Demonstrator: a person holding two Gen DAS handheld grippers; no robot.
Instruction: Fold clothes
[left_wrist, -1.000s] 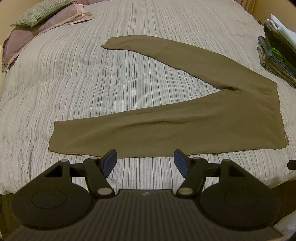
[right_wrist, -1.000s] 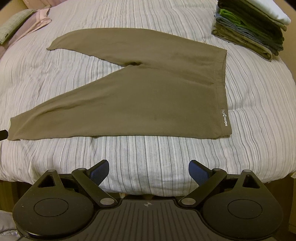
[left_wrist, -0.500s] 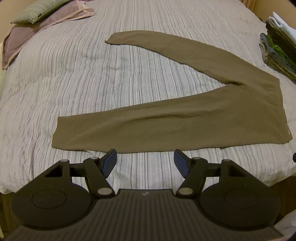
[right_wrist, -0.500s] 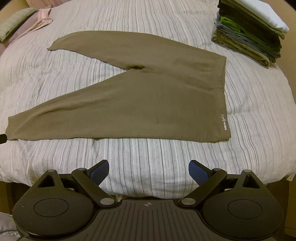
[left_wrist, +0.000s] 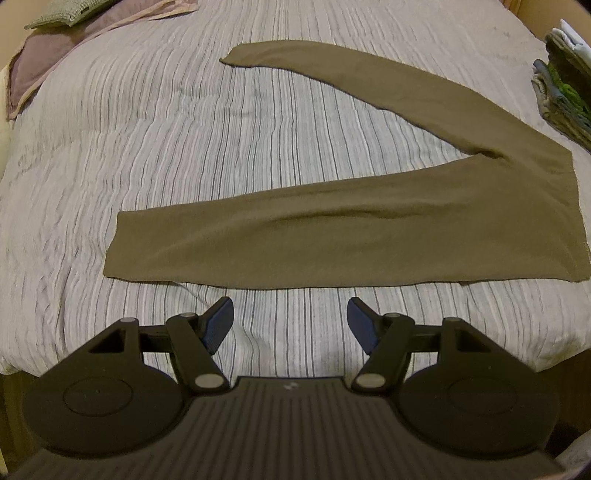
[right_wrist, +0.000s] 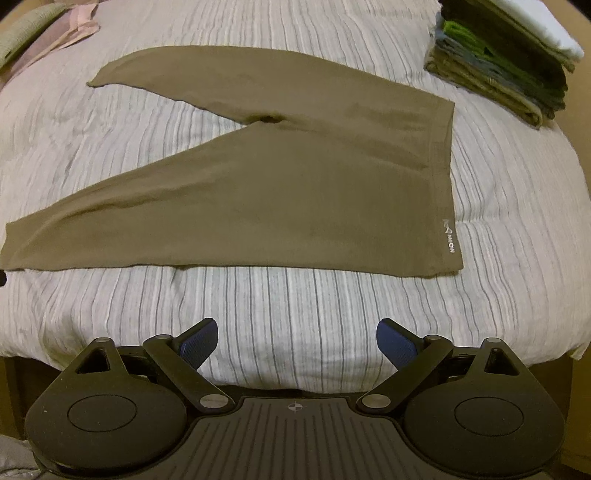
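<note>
Inspecting the scene, you had both tools idle: the left gripper (left_wrist: 290, 319) and right gripper (right_wrist: 295, 341) stood apart, holding nothing. The olive leggings (right_wrist: 295, 192) lay flat on the striped bedspread (right_wrist: 295, 306), legs splayed. You needed, in my judgement, to pinch the near hem (left_wrist: 110, 243) and waistband corner (right_wrist: 448, 264) together, then carry them evenly across.

A bed (left_wrist: 155, 122) fills nearly the whole view — its cover grey-white with thin dark stripes, lightly rumpled. At the bed's far left corner lie a mauve pillow (left_wrist: 48, 55) and a green checked one (left_wrist: 64, 13). Light is dim and warm — yellowish.
</note>
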